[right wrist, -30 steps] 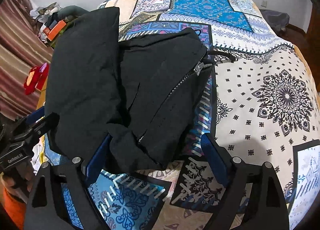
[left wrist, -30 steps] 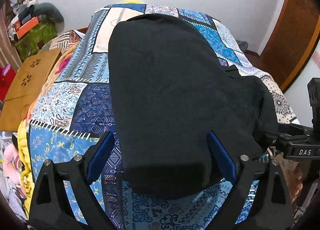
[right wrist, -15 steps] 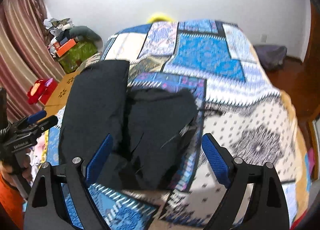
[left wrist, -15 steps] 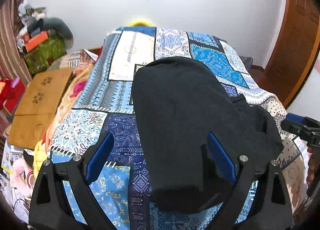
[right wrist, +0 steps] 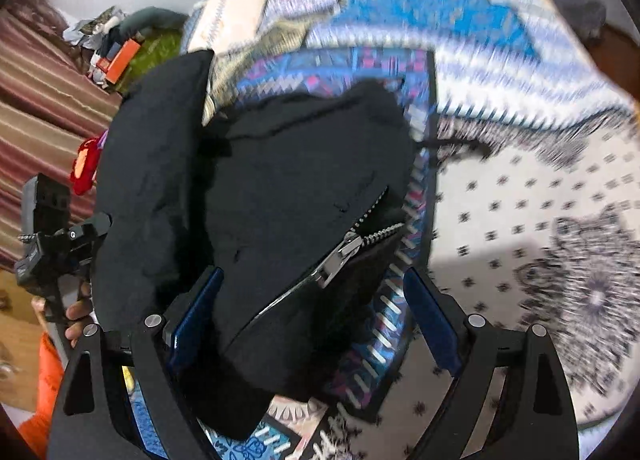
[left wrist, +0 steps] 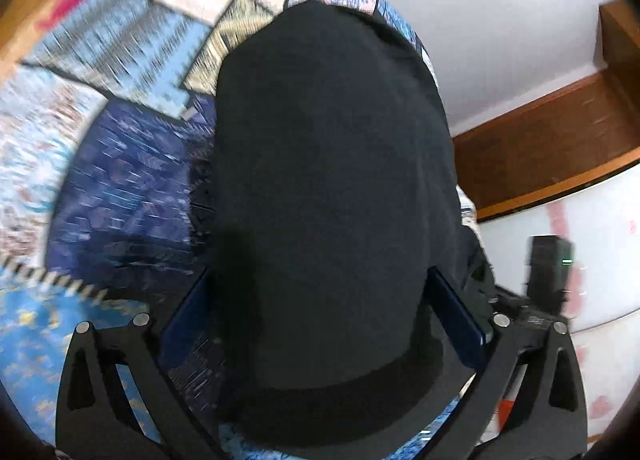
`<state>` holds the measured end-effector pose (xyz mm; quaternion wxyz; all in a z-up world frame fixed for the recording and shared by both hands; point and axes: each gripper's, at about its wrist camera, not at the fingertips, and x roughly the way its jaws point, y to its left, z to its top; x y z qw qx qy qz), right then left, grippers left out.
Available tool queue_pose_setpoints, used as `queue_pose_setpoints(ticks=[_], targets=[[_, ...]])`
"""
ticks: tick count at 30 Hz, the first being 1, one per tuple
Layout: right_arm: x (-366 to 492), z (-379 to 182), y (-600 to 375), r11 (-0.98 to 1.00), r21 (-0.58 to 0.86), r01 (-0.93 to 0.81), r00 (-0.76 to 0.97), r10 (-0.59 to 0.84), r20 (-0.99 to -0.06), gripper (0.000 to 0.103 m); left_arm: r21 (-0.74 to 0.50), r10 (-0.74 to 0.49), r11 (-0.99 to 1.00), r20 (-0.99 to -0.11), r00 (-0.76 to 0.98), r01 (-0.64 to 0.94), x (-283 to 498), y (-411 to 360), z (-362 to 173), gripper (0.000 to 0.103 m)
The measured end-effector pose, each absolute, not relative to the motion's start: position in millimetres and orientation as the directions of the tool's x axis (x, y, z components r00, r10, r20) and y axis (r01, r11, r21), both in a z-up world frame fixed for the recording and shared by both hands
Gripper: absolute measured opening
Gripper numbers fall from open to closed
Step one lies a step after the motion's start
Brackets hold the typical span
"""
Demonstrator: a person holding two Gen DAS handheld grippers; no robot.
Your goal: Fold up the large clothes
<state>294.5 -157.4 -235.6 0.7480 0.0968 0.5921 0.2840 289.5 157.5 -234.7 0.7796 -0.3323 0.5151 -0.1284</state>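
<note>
The left gripper has just been opening its jaws and now stands spread wide astride the near end of the black jacket, the cloth lying between the blue pads with no sign that they pinch it. The right gripper is likewise wide apart over the garment's zipped part, the zipper pull showing between its jaws, nothing clamped. The jacket lies folded lengthwise into a long strip near the bed's near edge, a lumpier bundle beside the strip on the right. It looks thick, soft and floppy, fairly weighty for cloth, so it will likely sag and slide if lifted by one layer; the near corners of the strip, taking all the layers together, seem the best hold. Beneath is a patchwork bedspread in blue and white. Beyond stand a white wall, a wooden door, striped curtains and piled clutter.
</note>
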Motion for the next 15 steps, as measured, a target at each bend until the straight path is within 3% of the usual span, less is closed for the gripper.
queue_pose_setpoints(ticks=[5,9,11,15], targets=[[305,-250,-157,0.784,0.575,-0.235,0.087,0.606,-0.791,0.088,-0.687,-0.591,0.716,-0.692,0.415,-0.125,305,155,-249,0.103],[308,-251,-155,0.761,0.620,-0.193,0.078,0.642,-0.763,0.079,-0.754,-0.663,0.638,-0.642,0.386,-0.157,315,154,-266,0.103],[304,-248,-157,0.764,0.620,-0.179,0.086,0.640,-0.764,0.069,-0.754,-0.661,0.636,-0.643,0.387,-0.166,315,151,-265,0.103],[301,-239,-165,0.741,0.645,-0.187,0.064,0.664,-0.745,0.039,-0.726,-0.626,0.672,-0.661,0.414,-0.145,307,144,-251,0.099]])
